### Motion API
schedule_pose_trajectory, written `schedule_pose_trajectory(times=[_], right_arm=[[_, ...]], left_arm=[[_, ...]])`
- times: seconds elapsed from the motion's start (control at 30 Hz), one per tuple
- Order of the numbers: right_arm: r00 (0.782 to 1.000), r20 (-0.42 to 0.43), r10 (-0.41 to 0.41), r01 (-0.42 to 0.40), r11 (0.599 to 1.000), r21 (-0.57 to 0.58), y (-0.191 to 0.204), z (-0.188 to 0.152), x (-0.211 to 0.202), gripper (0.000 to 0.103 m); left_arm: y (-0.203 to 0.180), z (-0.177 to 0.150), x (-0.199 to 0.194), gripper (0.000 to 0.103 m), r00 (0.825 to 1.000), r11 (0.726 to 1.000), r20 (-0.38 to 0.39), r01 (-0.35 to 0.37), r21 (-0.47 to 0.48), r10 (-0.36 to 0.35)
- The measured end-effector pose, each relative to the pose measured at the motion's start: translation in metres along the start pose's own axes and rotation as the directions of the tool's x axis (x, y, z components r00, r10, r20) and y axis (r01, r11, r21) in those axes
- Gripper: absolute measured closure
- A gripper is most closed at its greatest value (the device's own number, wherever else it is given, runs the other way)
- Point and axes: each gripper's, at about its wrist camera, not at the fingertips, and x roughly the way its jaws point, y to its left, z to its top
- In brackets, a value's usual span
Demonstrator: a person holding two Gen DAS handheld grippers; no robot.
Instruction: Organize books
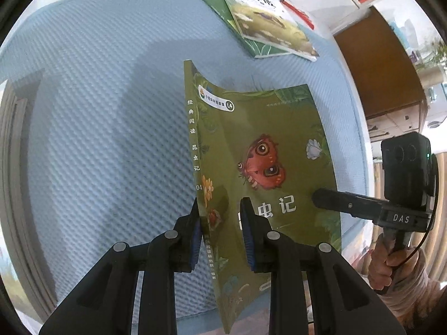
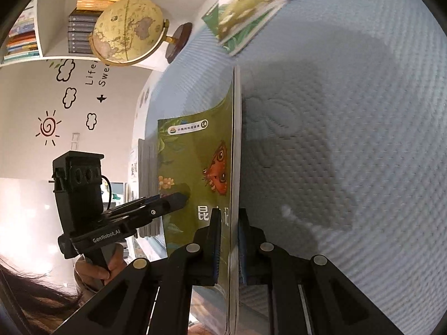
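Green paperback point(image 1: 265, 167) thin, light, floppy; cover bows. Left gripper point(image 1: 220, 234) clamps spine edge; right gripper point(image 2: 227, 240) clamps page edge, 3 o'clock.

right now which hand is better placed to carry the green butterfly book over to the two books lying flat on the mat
Left, tentatively. The left claw clamps the green butterfly-cover paperback by its stiff spine edge; the right claw pinches the floppier open page edge.
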Motion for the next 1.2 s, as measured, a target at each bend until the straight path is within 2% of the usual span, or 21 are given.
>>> schedule_pose_trajectory(times=[0.27, 0.57, 0.73, 1.2], right_arm=[[1.0, 0.025, 0.012, -0.012, 1.0, 0.004, 0.031, -0.002, -0.006, 0.091], [0.999, 0.042, 0.033, -0.033, 0.999, -0.006, 0.09, -0.01, -0.007, 0.091], [0.996, 0.043, 0.079, -0.078, 0.997, -0.019, 0.127, -0.015, 0.004, 0.091], [0.992, -0.03, 0.125, -0.127, 0.989, -0.073, 0.207, -0.023, 0.065, 0.09]], left_arm=[[0.003, 0.004, -0.027, 0.081, 0.999, 1.0, 0.035, 0.019, -0.004, -0.019], [0.021, -0.002, -0.084, 0.081, 0.994, 0.999, 0.104, 0.031, -0.029, -0.028], [0.044, -0.01, -0.118, 0.081, 0.99, 0.998, 0.143, 0.026, -0.056, -0.018], [0.125, -0.028, -0.184, 0.08, 0.973, 0.991, 0.228, -0.011, -0.136, 0.042]])
